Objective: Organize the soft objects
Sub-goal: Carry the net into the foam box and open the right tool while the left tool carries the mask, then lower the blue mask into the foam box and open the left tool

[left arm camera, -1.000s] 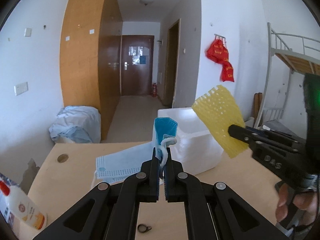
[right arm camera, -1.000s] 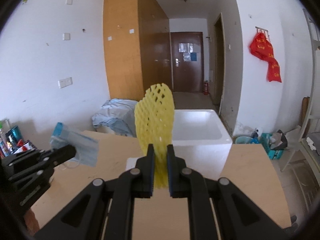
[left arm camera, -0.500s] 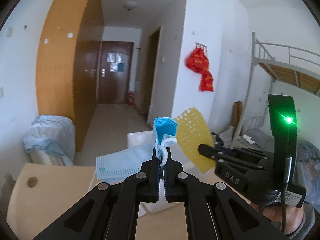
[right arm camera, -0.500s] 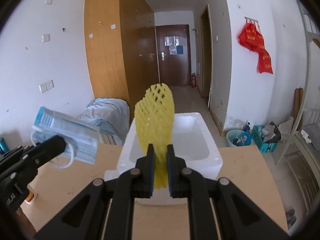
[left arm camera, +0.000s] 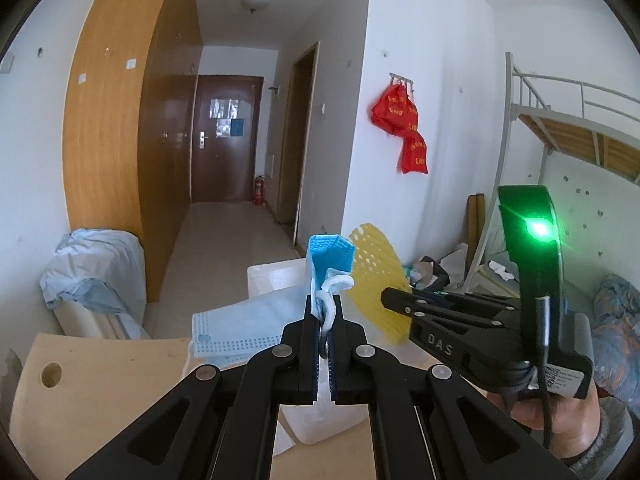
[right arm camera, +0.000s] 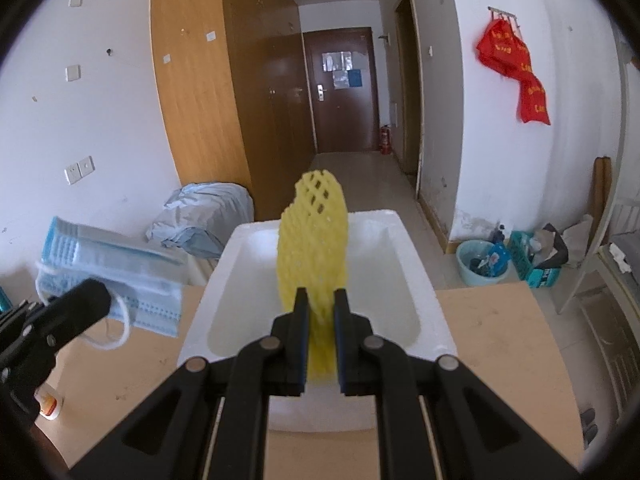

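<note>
My left gripper [left arm camera: 325,307] is shut on a blue face mask [left arm camera: 248,322] and holds it in the air; the mask also shows at the left of the right wrist view [right arm camera: 108,276]. My right gripper [right arm camera: 320,300] is shut on a yellow foam net [right arm camera: 314,240] and holds it upright above the white foam box [right arm camera: 416,280]. In the left wrist view the net [left arm camera: 376,280] and right gripper [left arm camera: 390,300] are to the right of my left gripper, over the box [left arm camera: 272,278].
The box stands on a light wooden table [right arm camera: 488,344]. A bottle [right arm camera: 48,400] sits at the table's left edge. A covered bundle [right arm camera: 204,220] stands behind the table. A basin and basket [right arm camera: 484,260] are on the floor at right.
Both grippers moved toward the foam box while holding their items. The right gripper with the net is now over the box, and the mask has come closer beside it.
</note>
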The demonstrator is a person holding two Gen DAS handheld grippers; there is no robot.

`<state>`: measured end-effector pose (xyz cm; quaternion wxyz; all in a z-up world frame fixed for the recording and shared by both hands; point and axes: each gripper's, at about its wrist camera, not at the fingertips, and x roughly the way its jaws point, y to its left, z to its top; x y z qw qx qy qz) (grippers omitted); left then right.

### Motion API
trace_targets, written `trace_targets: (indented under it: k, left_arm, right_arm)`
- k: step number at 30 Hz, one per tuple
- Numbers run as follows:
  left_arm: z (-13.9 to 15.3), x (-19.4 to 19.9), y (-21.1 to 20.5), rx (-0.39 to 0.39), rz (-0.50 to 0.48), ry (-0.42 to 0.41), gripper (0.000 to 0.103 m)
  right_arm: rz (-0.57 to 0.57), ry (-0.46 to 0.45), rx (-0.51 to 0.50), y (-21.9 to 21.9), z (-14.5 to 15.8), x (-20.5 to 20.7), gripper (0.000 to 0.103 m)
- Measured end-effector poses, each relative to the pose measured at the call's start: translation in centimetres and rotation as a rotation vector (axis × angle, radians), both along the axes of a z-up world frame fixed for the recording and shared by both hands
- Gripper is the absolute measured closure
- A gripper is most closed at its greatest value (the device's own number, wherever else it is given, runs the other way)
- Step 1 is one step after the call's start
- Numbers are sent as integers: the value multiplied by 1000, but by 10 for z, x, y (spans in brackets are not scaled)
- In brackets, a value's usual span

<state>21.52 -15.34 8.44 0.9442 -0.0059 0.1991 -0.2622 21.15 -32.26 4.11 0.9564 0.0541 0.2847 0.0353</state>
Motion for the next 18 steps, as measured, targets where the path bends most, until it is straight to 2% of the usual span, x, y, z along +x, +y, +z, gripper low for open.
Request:
trace_targets:
  k: [4, 5, 7, 9, 10, 11, 15, 18]
  left_arm:
    - [1, -1, -1, 4, 2, -10, 100]
    - [1, -1, -1, 4, -1, -10, 100]
    - [2, 1, 1, 3, -7, -8, 100]
    - [3, 0, -1, 0, -11, -9, 100]
    - [3, 0, -1, 0, -13, -9, 100]
    - [3, -1, -2, 2, -14, -8, 100]
    - [1, -2, -6, 13, -26, -10, 100]
    - [4, 7, -12, 1, -59, 12, 100]
  right_arm:
    - [10, 5, -15, 1, 5, 5, 89]
    - [6, 7, -23, 0, 5, 4, 86]
    - [-11, -8, -28, -4, 6, -1, 70]
    - [-15, -43, -24, -6, 8, -9, 32]
    - [-31, -63, -24, -8, 10, -12, 26]
    - [-36, -74, -23, -8, 11, -14, 23]
    - [-35, -94, -18, -11, 16, -29, 23]
    - [-77, -111, -25, -19, 16, -50, 23]
